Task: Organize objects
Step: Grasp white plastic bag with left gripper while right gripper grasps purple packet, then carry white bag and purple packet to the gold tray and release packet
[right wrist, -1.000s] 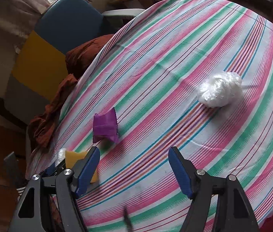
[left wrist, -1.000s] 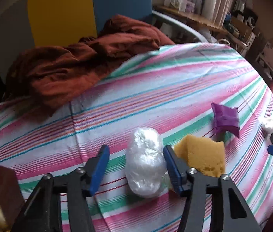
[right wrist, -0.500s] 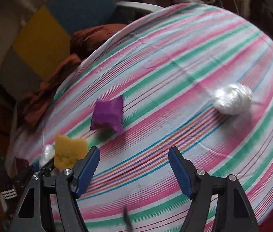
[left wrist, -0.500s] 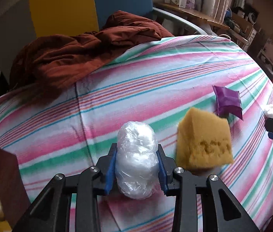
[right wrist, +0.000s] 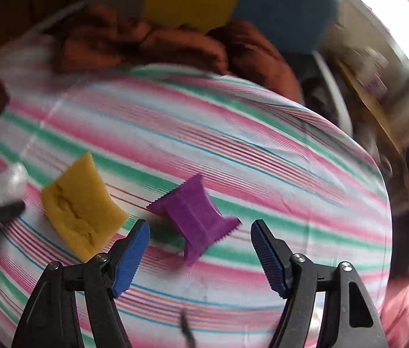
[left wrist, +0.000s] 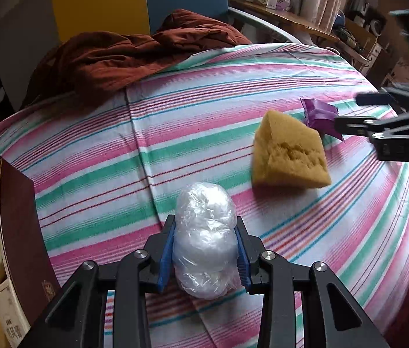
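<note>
Swinging round since a second ago, the right gripper (right wrist: pixel 200 256) now frames the purple packet (right wrist: pixel 195 220) at lower centre of its view, blue pads spread wide and touching nothing. At the bottom centre of the left wrist view, the left gripper (left wrist: pixel 204 256), whose pads stood apart then, is clamped on the clear plastic bundle (left wrist: pixel 204 239) above the striped cloth (left wrist: pixel 175 110). The yellow sponge (left wrist: pixel 290 155) lies at right of centre, packet just behind it. A dark red box (left wrist: pixel 21 232) stands at lower left; a rust-brown blanket (left wrist: pixel 134 50) is heaped at the top.
</note>
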`<state>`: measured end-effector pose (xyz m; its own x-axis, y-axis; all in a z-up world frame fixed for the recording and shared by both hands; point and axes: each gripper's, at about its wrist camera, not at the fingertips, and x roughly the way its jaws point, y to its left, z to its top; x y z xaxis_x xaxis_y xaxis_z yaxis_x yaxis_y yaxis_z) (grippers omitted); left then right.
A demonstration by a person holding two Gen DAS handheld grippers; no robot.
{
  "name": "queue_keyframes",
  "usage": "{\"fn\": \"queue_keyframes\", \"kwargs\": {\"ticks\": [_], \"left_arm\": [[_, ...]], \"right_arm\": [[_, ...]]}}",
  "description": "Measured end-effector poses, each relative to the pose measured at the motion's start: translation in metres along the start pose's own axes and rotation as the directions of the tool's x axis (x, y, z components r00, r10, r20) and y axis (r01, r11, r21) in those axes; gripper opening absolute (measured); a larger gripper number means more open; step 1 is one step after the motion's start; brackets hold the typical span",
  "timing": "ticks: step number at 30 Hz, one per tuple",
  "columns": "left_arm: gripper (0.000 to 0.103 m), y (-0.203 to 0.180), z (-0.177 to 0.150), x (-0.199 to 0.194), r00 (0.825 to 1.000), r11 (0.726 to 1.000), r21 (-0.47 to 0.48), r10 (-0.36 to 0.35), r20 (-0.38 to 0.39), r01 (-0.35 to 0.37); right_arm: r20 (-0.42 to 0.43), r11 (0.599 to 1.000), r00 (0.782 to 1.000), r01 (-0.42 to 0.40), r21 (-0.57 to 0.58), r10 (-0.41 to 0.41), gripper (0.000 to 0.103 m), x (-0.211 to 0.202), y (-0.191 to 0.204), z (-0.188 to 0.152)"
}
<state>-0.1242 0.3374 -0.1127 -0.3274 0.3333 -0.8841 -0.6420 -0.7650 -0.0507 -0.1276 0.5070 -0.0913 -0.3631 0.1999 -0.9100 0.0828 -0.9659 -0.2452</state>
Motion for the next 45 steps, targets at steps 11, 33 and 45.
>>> {"fn": "queue_keyframes", "kwargs": {"ticks": [11,33,45], "left_arm": [[0.039,0.001,-0.003,0.0,1.0,1.0,-0.006,-0.002,0.016,0.002],[0.037,0.0,-0.029,-0.092,0.975,1.0,-0.008,0.016,0.222,-0.015],[0.037,0.048,-0.066,-0.165,0.936,0.991,-0.108,0.106,0.336,-0.073]], "right_arm": [[-0.047,0.996,0.996,-0.08,0.049,0.082,0.036,0.027,-0.009,-0.002],[0.221,0.941,0.962,-0.215,0.26,0.158,0.035,-0.09,0.031,-0.043],[0.312,0.912,0.9,-0.37,0.178,0.304,0.035,-0.118,0.121,-0.027]]}}
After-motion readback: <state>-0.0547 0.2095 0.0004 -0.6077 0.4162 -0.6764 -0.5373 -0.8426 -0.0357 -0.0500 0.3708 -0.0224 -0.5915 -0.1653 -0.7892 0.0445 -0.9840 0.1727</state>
